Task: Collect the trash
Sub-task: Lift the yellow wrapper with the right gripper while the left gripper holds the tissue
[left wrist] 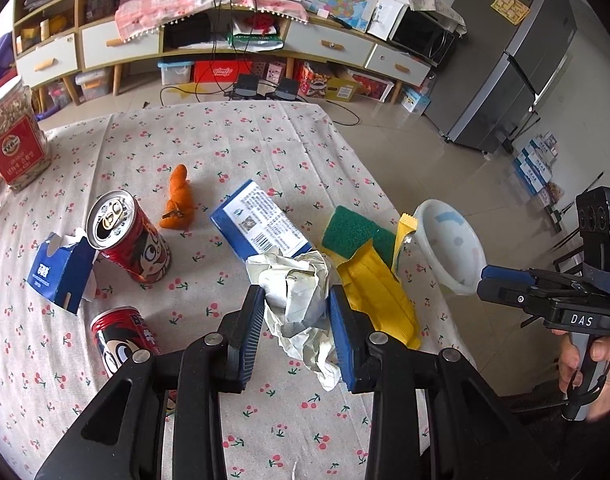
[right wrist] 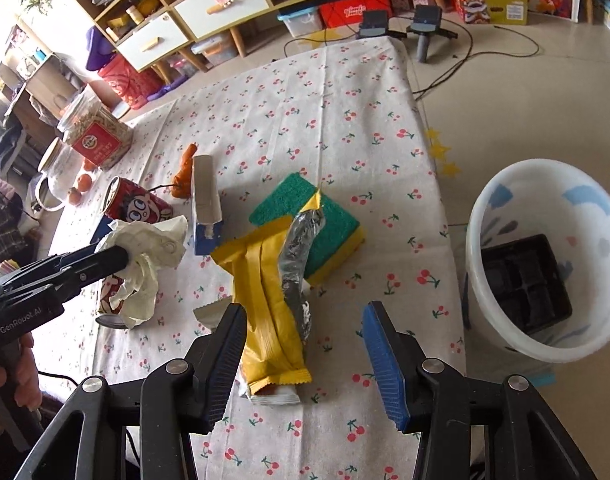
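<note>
Left gripper clenched on a crumpled paper wad, held clear above the table; the wad's tail hangs below the pads, and how far it sits in the jaws is hidden. Right gripper released, nothing between its jaws, hovering over the near end of a yellow wrapper. In the left view that gripper shows only side-on at the frame edge, so its opening can't be read there.

Wrapper lies flat on the table, its far end overlapping a green-and-yellow sponge; a silver foil strip lies across both. White bin sits on the floor just off the table's right edge, a black tray inside, its rim cut off on the right.

Still on the table: blue-white box, small blue carton, upright red can, second can partly hidden behind the left gripper's frame, orange toy, jar cut by the frame edge. Label text too small to read.
</note>
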Tool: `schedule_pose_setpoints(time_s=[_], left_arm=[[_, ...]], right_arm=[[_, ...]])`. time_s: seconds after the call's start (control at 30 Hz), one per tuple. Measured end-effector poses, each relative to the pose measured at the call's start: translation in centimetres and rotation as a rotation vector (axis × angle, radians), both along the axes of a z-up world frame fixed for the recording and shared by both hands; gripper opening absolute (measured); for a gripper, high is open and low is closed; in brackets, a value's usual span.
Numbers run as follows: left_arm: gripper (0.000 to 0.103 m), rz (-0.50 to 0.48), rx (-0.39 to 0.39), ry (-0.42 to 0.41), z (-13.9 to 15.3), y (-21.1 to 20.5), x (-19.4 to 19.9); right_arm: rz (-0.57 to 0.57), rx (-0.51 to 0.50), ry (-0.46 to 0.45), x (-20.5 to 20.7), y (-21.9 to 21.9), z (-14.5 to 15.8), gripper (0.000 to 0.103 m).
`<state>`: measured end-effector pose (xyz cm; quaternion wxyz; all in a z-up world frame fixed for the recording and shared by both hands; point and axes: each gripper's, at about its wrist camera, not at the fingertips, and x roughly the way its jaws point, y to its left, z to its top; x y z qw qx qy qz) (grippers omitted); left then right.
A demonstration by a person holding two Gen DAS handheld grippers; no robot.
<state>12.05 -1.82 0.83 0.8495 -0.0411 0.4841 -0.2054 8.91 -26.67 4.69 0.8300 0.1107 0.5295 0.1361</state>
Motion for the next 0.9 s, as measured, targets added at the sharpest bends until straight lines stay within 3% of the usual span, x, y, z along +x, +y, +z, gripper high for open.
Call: schedule_pose_setpoints(time_s=[0.07, 0.13, 0.17, 0.2, 0.53, 0.8, 0.83, 0.9], left_arm=[[0.035, 0.001, -0.002, -0.002, 0.1, 0.0, -0.1], [0.035, 0.004, -0.007, -0.005, 0.2, 0.2, -0.1], [0.035, 0.007, -0.008, -0.006, 0.3, 0.3, -0.1], [0.035, 0.010, -0.008, -0.007, 0.4, 0.5, -0.2], [0.035, 0.045, -0.005, 0.007, 0.2, 3.2, -0.2], [0.035, 0.059, 0.006, 0.017, -0.3, 5.1, -0.6], [0.035, 0.060, 0.007, 0.018, -0.3, 5.3, -0.7], [0.035, 0.061, 0.006, 0.020, -0.3, 5.5, -0.8]], right_arm=[[0.000, 0.000, 0.021, 0.0, 0.0, -0.5, 0.054], [-0.003, 0.003, 0.057, 0.2, 0.2, -1.4, 0.061], [-0.006, -0.002, 0.073, 0.3, 0.4, -1.8, 0.074], [-0.008, -0.009, 0.084, 0.4, 0.8, -2.2, 0.081], [0.075, -0.106, 0.146, 2.2, 6.3, -5.2, 0.081], [0.154, -0.279, 0.152, 2.7, 9.8, -7.8, 0.081], [0.157, -0.290, 0.154, 2.8, 9.9, -8.0, 0.079], [0.168, -0.308, 0.152, 2.9, 10.1, -8.3, 0.062]])
